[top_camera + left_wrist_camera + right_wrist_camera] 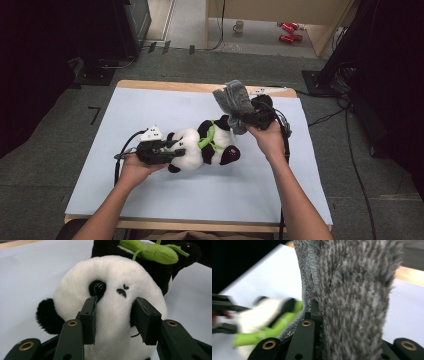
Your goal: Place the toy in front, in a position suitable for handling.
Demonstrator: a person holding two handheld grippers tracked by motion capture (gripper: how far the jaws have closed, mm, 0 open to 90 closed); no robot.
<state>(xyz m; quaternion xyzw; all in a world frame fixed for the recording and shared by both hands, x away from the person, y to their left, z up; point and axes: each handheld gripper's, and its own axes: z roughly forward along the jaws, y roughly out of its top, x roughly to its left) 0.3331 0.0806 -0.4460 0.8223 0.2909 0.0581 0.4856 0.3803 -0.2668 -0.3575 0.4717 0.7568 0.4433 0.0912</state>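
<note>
- Panda [205,145]: plush toy, black and white, lying on its side near the middle of the table [100,175], which has a pale blue top. Head towards the left gripper, feet towards the right gripper.
- Green strap [207,137]: plush band across the panda's body.
- Left gripper [172,151]: at the panda's head end, jaws about half open and pressed into the white face [112,305], one jaw under the eye [98,287], the other past the nose. Holding the panda.
- Right gripper [243,119]: raised just beyond the panda's feet, jaws clamped tight on the grey cloth.
- Grey cloth [234,100]: shaggy fabric with a stitched hem [308,270], standing up from the right gripper's jaws, above and behind the panda.
- Mug [239,26]: on the floor well beyond the table; contents too small to tell.
- Red items [289,31]: on the floor beside the mug.
</note>
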